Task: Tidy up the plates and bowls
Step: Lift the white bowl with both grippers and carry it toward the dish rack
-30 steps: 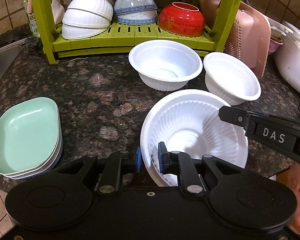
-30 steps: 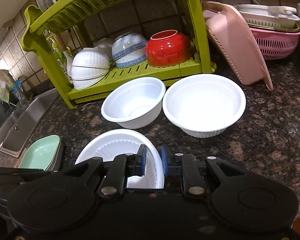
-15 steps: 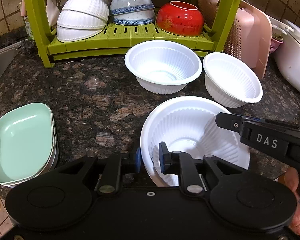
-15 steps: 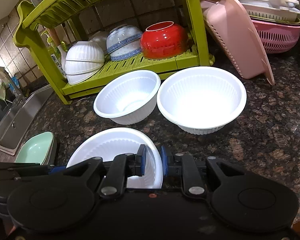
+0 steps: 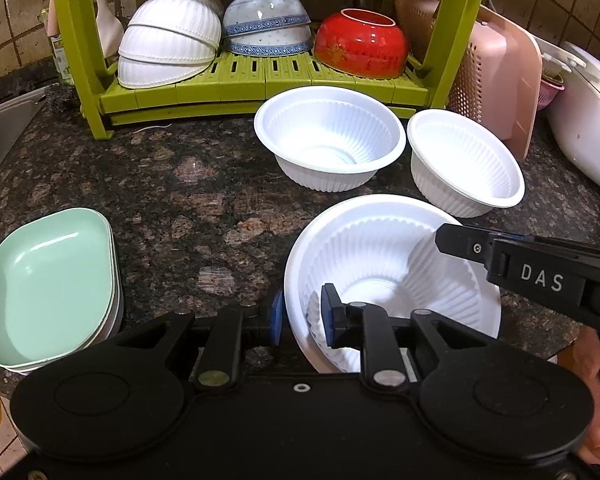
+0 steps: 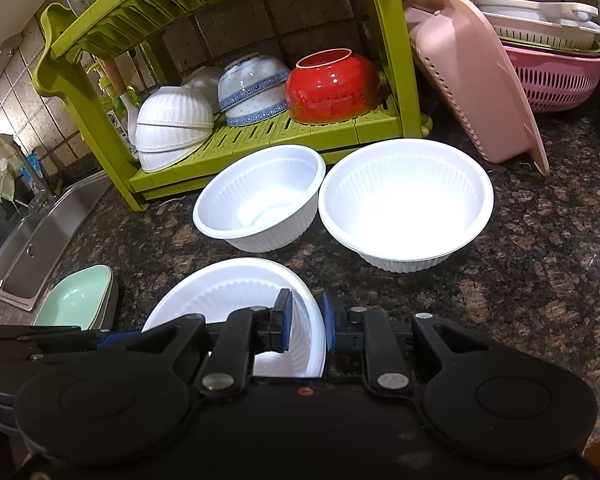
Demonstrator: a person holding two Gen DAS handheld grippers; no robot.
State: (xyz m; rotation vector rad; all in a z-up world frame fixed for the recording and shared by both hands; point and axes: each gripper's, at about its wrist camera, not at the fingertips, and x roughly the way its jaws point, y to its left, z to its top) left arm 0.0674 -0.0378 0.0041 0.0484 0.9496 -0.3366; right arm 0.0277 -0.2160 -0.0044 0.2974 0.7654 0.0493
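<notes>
A white ribbed plastic bowl hangs tilted just above the granite counter, held from both sides. My left gripper is shut on its near-left rim. My right gripper is shut on the opposite rim of the same bowl, and its black finger reaches in from the right in the left wrist view. Two more white plastic bowls stand upright behind it. A stack of pale green plates lies to the left.
The green dish rack at the back holds overturned white, blue-patterned and red bowls. A pink colander leans to its right, beside a white appliance. The sink lies far left. A hand holds the right gripper.
Both views have shifted only slightly. The white bowl stays pinched between the two grippers in the same place relative to them.
</notes>
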